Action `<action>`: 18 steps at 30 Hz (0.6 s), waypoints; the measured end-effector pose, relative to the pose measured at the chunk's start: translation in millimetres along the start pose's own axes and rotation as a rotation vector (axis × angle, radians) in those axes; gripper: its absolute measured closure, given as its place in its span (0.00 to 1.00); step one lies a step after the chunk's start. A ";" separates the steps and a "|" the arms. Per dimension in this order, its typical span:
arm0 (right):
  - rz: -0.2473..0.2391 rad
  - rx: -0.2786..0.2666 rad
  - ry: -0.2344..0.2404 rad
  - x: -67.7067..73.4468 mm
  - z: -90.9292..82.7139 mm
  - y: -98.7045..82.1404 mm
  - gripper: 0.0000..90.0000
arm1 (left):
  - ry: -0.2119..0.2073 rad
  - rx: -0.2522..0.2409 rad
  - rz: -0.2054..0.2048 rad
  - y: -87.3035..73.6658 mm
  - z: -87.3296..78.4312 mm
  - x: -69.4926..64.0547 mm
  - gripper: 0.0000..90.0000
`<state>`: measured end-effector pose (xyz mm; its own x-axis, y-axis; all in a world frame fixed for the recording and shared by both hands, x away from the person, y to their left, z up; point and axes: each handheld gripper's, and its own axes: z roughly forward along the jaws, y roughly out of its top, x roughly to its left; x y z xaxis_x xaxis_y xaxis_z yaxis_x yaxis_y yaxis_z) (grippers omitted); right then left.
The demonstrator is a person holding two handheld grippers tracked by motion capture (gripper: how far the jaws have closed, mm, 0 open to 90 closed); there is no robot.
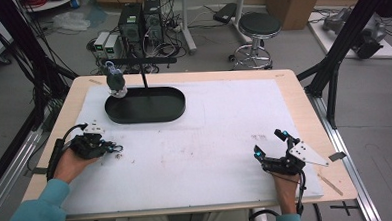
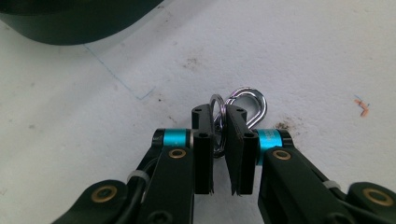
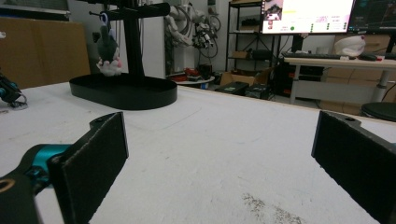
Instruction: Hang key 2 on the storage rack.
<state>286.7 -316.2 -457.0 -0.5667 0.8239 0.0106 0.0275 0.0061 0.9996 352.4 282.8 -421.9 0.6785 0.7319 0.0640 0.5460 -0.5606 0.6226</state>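
Two grippers on the tabletop (image 1: 195,140), one in each hand, and one small bunch of metal rings to play for. The left gripper (image 2: 218,122) sits near the left edge of the white sheet, and its fingers (image 2: 202,154) are drawn nearly together, pinching the key ring (image 2: 217,112) — one thin round ring caught between the pads, with one shiny clasp (image 2: 252,100) hooked on beyond it and lying on the sheet. In the high view the same left gripper (image 1: 111,147) lies low with the rings at its tip, a short way in front of the tray.

One black oval tray (image 1: 144,105) stands at the far left of the sheet, one post with a crossbar rising from it, and one small dark plush toy (image 1: 115,81) hanging off that bar, just over the tray's left end.

Room to move? Plenty — the whole middle of the sheet between the two hands is bare, and the tray sits well back from the near edge.

Over on the right, the right gripper (image 1: 271,143) rests near the front right corner of the sheet, close to the edge. Its fingers (image 3: 95,154) are spread wide, nothing between them, only white sheet.
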 end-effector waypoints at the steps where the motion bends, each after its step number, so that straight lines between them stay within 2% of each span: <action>1: 0.000 0.000 0.000 0.0 0.0 0.0 0.03 | -0.002 0.000 -0.003 0.0 -0.3 0.4 0.91; 12: 0.000 0.000 0.000 -0.1 0.0 0.0 0.03 | 0.009 -0.011 -0.013 -0.2 -0.6 1.8 0.93; 18: -0.001 0.001 0.001 -0.2 -0.1 0.0 0.03 | 0.001 -0.017 -0.024 -0.8 -1.8 4.2 0.96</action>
<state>286.8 -316.4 -457.0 -0.5678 0.8231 0.0099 0.0275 0.0070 0.9996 354.0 287.0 -420.7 0.6647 0.7454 0.0497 0.5535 -0.5361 0.6373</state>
